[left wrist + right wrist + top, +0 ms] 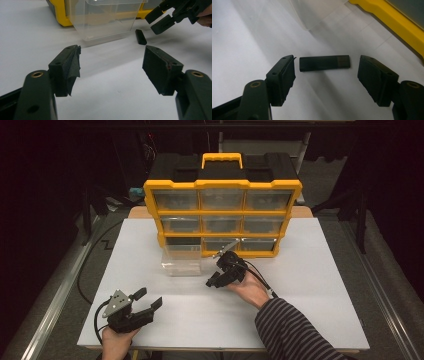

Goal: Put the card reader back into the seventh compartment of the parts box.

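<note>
Two tongs: both open, both empty.
Right tongs (pixel 214 281): jaws spread wide, held low over the surface (pixel 310 285) near its middle, just in front of the organizer. In the right gripper view the jaws stand either side of the stick, neither touching it.
Stick (pixel 325 63): small, flat, black, with a greyer end; lies flat on the surface, lengthwise across the gap between the right jaws. In the left gripper view it sits just right of the drawer, below the right tongs (pixel 160 20).
Left tongs (pixel 148 300): jaws wide, near the front-left corner of the surface, well apart from the stick (pixel 140 36). Pad on one jaw looks frayed or peeling in the left gripper view.
Drawer (pixel 181 260): clear plastic, pulled out, standing on the surface just in front of the organizer's lower-left slot; contents cannot be made out.
Organizer (pixel 222 212): yellow-and-black, upright at the far edge, three rows of three clear drawers, yellow handle on top.
Person: striped sleeve (pixel 295 332) on the right arm.
</note>
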`<act>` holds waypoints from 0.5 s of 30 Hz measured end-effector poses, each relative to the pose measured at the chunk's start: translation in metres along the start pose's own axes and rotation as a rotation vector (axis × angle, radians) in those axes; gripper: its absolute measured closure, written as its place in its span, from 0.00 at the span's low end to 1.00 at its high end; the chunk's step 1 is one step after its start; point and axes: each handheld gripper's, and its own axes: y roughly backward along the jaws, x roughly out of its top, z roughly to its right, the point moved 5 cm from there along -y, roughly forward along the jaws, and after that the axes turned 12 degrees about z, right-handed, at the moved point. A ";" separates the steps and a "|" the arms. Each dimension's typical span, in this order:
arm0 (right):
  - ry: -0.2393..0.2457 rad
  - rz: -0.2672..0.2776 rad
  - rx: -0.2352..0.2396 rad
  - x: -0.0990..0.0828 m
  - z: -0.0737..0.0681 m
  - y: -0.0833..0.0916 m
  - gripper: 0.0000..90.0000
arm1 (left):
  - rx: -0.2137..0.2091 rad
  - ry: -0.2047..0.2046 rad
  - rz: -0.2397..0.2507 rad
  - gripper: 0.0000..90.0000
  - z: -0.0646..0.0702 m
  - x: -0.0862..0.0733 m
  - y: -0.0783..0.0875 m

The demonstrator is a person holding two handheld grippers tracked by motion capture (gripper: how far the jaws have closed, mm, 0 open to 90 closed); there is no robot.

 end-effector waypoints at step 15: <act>0.028 -0.116 -0.007 0.008 -0.002 -0.023 0.32 | -0.001 -0.002 -0.002 0.34 0.000 0.000 0.000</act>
